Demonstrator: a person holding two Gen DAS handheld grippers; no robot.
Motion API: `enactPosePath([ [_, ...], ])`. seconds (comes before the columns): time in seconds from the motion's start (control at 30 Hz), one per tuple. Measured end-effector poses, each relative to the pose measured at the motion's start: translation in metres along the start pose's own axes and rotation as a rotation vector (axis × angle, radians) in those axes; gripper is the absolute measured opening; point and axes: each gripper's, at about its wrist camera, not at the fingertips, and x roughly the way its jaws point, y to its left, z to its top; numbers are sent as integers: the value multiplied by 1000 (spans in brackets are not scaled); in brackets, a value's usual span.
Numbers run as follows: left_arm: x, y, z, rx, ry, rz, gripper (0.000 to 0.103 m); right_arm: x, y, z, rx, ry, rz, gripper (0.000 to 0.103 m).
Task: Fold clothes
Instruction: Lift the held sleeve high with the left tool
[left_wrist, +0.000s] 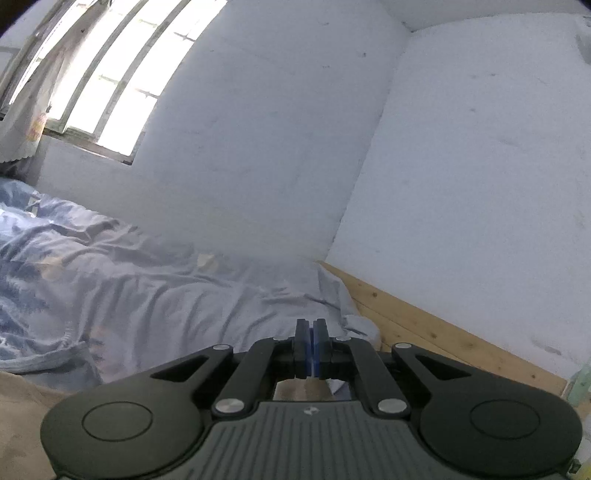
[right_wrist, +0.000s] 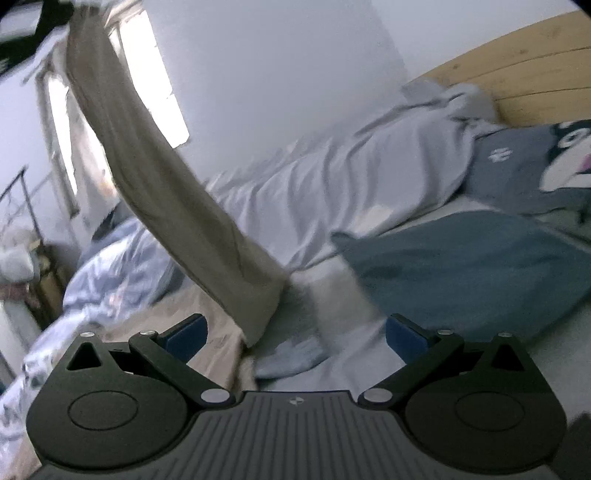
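Note:
A long beige garment (right_wrist: 166, 192) hangs in a slanted strip from the top left down to the bed, its lower end lying between my right gripper's spread fingers. Its top end runs into a dark blurred shape (right_wrist: 37, 26) that looks like my left gripper. In the left wrist view my left gripper (left_wrist: 312, 332) is raised and level, its blue pads pressed together. Beige cloth (left_wrist: 22, 413) shows below it and through the gap under the pads. My right gripper (right_wrist: 295, 332) stands open low over the bed, touching nothing.
A crumpled light blue duvet (right_wrist: 369, 166) covers the far side of the bed, against white walls. At the right are a wooden headboard (right_wrist: 535, 74), a grey cartoon pillow (right_wrist: 524, 166) and a teal cloth (right_wrist: 480, 266). A bright window (left_wrist: 110, 74) and a metal rack (right_wrist: 22, 199) are at the left.

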Motion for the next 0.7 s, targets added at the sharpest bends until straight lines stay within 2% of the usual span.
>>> enactPosePath([
  [0.2,12,16,37,-12,-15,-5,0,58,32,-15,-61,52,55,103],
  [0.37,18,15,69,-4,-47,-40,0,93,53,-17,-145,37,89,103],
  [0.53,22,27,96,2,-87,-34,0,125,54,-20,-164,44,82,103],
  [0.7,21,52,108,-31,-119,-9,0,148,61,-30,-169,81,78,103],
])
